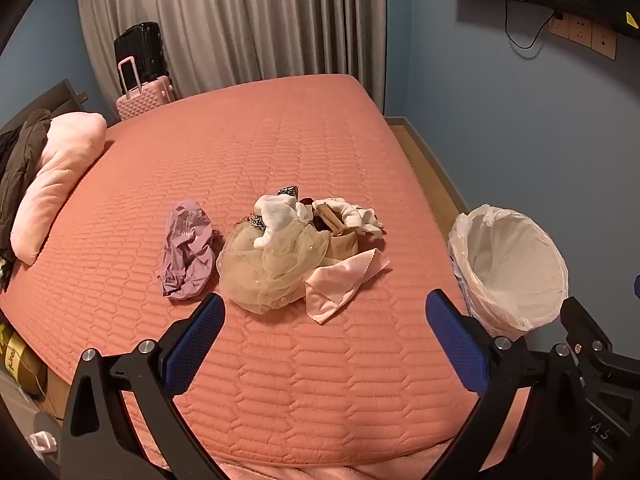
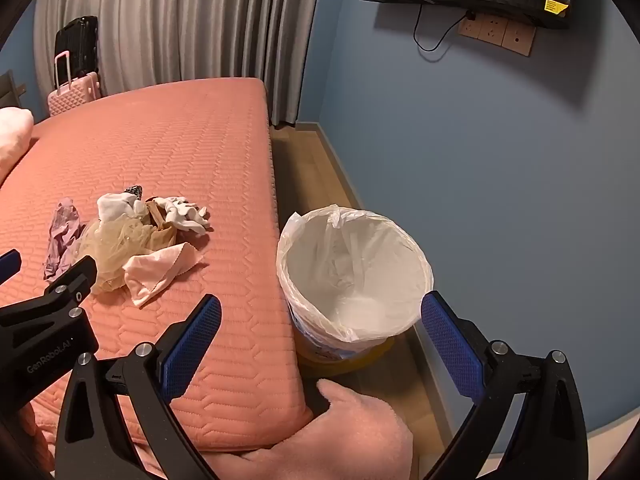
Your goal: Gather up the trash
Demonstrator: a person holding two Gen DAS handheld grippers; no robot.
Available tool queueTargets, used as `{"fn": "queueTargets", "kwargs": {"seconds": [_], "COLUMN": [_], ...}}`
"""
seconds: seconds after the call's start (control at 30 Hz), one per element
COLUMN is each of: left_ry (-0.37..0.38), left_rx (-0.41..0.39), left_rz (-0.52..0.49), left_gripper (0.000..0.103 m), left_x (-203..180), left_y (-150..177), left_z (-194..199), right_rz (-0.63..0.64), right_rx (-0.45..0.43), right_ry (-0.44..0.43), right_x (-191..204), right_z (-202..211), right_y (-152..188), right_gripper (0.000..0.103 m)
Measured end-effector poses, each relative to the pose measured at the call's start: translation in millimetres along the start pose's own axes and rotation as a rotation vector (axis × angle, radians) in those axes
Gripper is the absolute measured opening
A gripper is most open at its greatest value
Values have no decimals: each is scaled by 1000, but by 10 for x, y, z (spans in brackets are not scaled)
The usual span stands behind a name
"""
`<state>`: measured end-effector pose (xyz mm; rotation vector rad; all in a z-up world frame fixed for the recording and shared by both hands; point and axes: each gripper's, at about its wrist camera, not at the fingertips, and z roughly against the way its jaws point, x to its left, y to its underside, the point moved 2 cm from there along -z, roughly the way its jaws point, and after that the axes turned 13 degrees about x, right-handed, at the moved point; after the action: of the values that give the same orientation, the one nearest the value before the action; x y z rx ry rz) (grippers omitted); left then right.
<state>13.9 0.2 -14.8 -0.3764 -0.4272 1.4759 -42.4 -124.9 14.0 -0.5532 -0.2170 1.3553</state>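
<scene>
A heap of trash lies on the pink quilted bed (image 1: 280, 140): a crumpled purple bag (image 1: 187, 249), beige mesh netting (image 1: 272, 264), a pink cloth (image 1: 340, 280), white crumpled pieces (image 1: 280, 210) and a brown paper piece (image 1: 329, 218). The heap also shows in the right wrist view (image 2: 132, 240). A trash bin lined with a white bag (image 1: 510, 264) stands on the floor beside the bed (image 2: 354, 270). My left gripper (image 1: 326, 312) is open and empty, just short of the heap. My right gripper (image 2: 322, 312) is open and empty, near the bin's rim.
A pink pillow (image 1: 56, 176) and dark clothing (image 1: 16, 160) lie at the bed's left end. Pink and black suitcases (image 1: 142, 76) stand by the grey curtains. A pink blanket fold (image 2: 336, 436) hangs below the right gripper. A blue wall with sockets (image 2: 496, 34) is at right.
</scene>
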Motion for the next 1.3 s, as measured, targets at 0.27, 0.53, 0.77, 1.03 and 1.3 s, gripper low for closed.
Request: {"fn": "queueTargets", "kwargs": {"seconds": [0.27, 0.53, 0.77, 1.03, 1.3], "left_ry": [-4, 0, 0, 0, 6], "left_rx": [-5, -11, -17, -25, -32], "left_rz": [-1, -3, -5, -9, -8], "left_gripper": [96, 96, 96, 96, 96], "left_x": [1, 2, -33, -66, -65], "left_y": [-7, -7, -28, -37, -30], "left_z": [23, 65, 74, 110, 134], "right_rz": [-5, -2, -3, -1, -3], "right_rx": [3, -4, -13, -20, -22], "right_ry": [1, 12, 24, 30, 31], "right_x": [-5, -19, -31, -46, -60], "right_z": [33, 44, 73, 101, 115], "right_y": [-16, 0, -7, -21, -40], "right_gripper": [97, 97, 97, 97, 97]}}
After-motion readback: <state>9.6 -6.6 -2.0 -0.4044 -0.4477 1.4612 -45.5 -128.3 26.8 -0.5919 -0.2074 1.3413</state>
